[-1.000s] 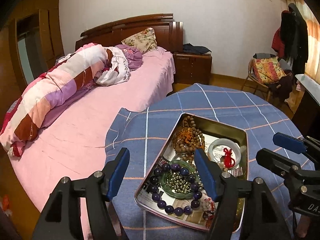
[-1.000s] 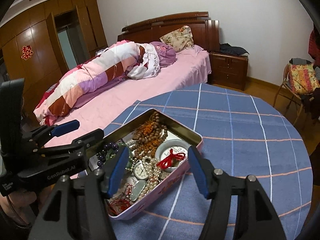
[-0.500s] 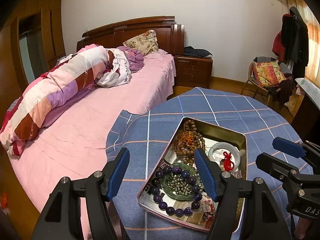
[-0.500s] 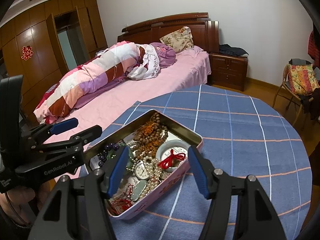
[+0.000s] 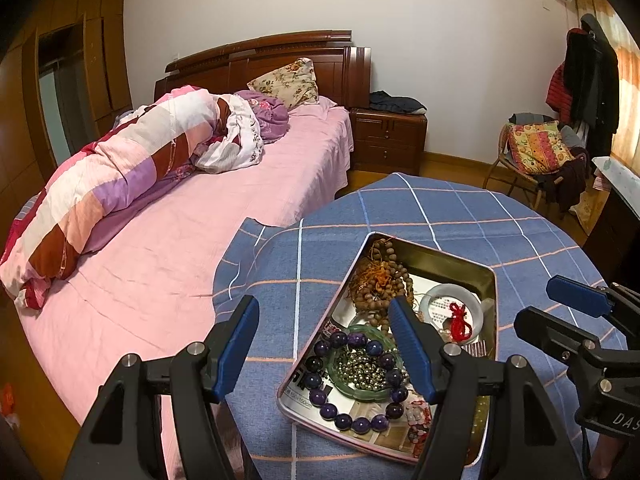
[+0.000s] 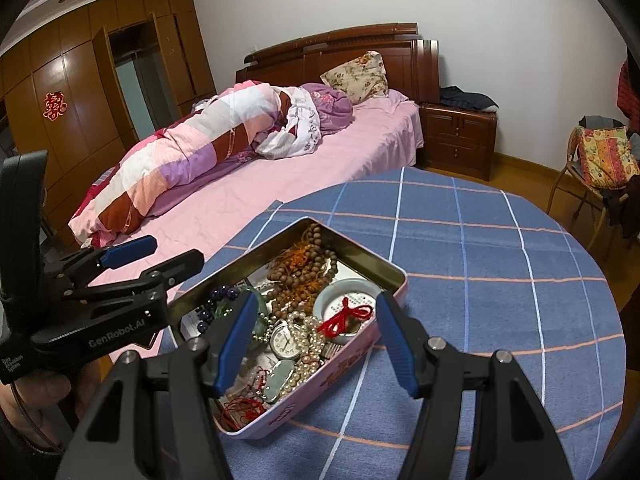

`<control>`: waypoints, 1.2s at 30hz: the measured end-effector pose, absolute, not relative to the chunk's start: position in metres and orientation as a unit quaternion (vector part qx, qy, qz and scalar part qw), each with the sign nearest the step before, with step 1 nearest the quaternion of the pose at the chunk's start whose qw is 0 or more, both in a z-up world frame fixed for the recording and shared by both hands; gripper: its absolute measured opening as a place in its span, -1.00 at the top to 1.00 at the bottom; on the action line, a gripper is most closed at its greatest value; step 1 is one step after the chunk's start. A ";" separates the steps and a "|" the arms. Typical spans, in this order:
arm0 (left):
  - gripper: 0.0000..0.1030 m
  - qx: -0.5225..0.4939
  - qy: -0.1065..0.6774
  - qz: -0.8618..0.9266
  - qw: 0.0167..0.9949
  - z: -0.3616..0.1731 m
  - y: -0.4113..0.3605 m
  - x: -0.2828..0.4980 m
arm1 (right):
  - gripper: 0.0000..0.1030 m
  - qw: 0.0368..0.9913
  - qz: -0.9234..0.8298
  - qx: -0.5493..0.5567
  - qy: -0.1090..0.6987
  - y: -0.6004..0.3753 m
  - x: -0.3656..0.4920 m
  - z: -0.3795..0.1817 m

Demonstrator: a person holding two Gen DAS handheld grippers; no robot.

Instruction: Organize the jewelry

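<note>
Pink rectangular metal tin (image 6: pixel 344 356) held mixed jewelry, lower centre | your left gripper (image 5: pixel 324 344) and right gripper (image 6: pixel 316 336) gaped wide, empty | stage unclear.

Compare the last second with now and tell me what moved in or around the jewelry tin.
Both grippers drew back and up a little, so the pink metal jewelry tin sits slightly farther off in both views. The left gripper and right gripper kept their jaws open and took hold of nothing. The purple bead bracelet, brown wooden beads and tin stayed put on the blue checked tablecloth.
</note>
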State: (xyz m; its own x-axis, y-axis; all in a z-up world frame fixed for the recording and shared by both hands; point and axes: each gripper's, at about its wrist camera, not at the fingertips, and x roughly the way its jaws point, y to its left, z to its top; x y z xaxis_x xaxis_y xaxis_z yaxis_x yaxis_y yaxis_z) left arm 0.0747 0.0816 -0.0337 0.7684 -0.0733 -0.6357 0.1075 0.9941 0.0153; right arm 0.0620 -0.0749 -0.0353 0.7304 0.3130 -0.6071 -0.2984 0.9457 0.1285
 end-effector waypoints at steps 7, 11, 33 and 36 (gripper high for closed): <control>-0.31 0.026 0.338 -0.048 0.939 -0.035 0.082 0.075 | -0.26 0.930 0.165 0.011 0.328 -0.075 0.062 -0.036; -0.31 0.024 0.341 -0.048 0.939 -0.037 0.082 0.076 | -0.26 0.930 0.165 0.011 0.329 -0.072 0.062 -0.038; -0.31 0.016 0.355 -0.043 0.934 -0.042 0.086 0.083 | -0.26 0.929 0.165 0.012 0.330 -0.072 0.062 -0.038; -0.31 0.018 0.352 -0.035 0.935 -0.041 0.086 0.082 | -0.26 0.929 0.166 0.011 0.330 -0.072 0.062 -0.038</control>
